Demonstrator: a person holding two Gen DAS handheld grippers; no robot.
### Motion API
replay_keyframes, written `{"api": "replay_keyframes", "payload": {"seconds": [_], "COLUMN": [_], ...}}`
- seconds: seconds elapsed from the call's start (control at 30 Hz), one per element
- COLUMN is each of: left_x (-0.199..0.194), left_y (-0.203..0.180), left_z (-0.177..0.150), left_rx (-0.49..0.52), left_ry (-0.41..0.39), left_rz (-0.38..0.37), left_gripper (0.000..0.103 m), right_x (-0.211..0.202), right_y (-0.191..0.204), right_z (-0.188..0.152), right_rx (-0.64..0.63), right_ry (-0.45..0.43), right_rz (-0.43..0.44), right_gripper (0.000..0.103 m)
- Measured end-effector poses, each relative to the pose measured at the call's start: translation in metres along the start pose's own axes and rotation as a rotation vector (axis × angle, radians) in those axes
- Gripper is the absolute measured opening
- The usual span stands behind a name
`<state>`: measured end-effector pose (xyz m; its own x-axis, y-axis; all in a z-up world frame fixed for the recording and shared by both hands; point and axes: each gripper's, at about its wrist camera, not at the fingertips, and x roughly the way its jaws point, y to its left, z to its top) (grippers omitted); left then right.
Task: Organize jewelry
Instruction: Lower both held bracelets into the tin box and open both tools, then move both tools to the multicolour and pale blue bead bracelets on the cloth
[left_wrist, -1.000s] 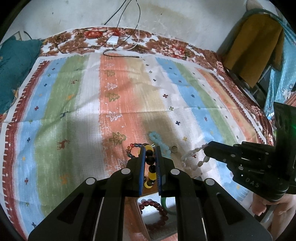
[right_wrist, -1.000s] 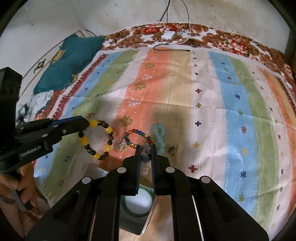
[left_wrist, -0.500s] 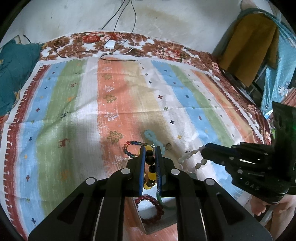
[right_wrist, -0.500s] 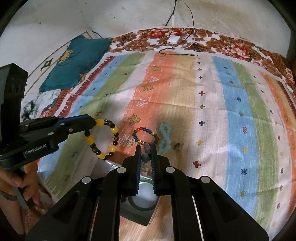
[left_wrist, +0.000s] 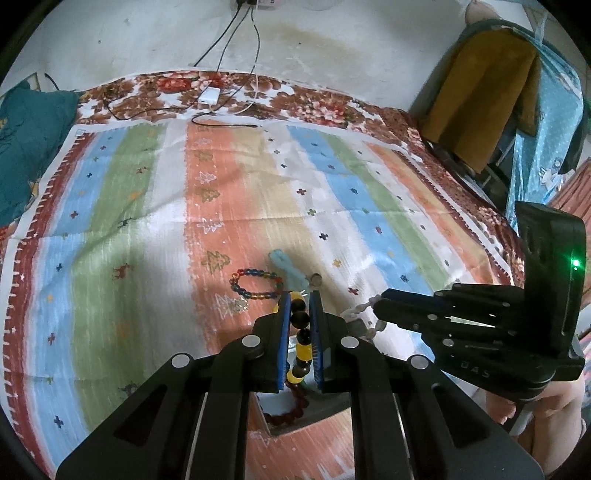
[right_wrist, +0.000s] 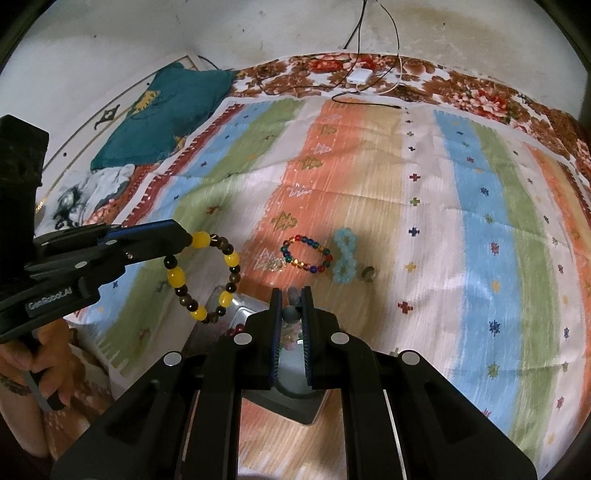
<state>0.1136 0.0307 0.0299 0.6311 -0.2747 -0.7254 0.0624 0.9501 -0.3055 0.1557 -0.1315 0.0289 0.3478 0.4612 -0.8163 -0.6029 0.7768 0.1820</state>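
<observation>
My left gripper (left_wrist: 298, 306) is shut on a yellow-and-dark bead bracelet (left_wrist: 300, 334); in the right wrist view the bracelet (right_wrist: 205, 275) hangs from it (right_wrist: 186, 236) above the near edge of a grey metal box (right_wrist: 243, 310). My right gripper (right_wrist: 291, 301) is shut on a pale bead bracelet (right_wrist: 290, 314), which dangles white beads in the left wrist view (left_wrist: 364, 314) over the box (left_wrist: 310, 410). A dark red bracelet (left_wrist: 291, 413) lies in the box. A multicolour bracelet (right_wrist: 306, 254), a light-blue bracelet (right_wrist: 343, 260) and a small ring (right_wrist: 368, 273) lie on the striped cloth.
The striped cloth (right_wrist: 480, 221) covers a bed with a floral sheet. A white charger and cables (left_wrist: 208, 98) lie at the far edge. A teal pillow (right_wrist: 166, 110) lies far left. Clothes hang on a rack (left_wrist: 487, 99) at right.
Both grippers have drawn back and risen with their bracelets; the box now lies more fully under them. The jewelry on the cloth has not moved.
</observation>
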Motion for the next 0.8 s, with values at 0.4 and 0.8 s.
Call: {"api": "replay_keyframes", "payload": {"seconds": [0.4,0.8], "left_x": [0.004,0.024], "left_y": [0.000,0.028], "left_z": [-0.006,0.000], "left_rx": [-0.018,-0.082], "left_ry": [0.034,0.064], "left_rz": [0.012,0.093], "left_gripper": [0.022,0.047], "right_x": [0.006,0.024], "right_y": [-0.002,-0.019], "right_z": [-0.004,0.005], "right_rx": [0.019,0.059], "right_ry": [0.033,0.051], "right_rz": [-0.018,-0.060], "right_gripper": [0.036,0.049]}}
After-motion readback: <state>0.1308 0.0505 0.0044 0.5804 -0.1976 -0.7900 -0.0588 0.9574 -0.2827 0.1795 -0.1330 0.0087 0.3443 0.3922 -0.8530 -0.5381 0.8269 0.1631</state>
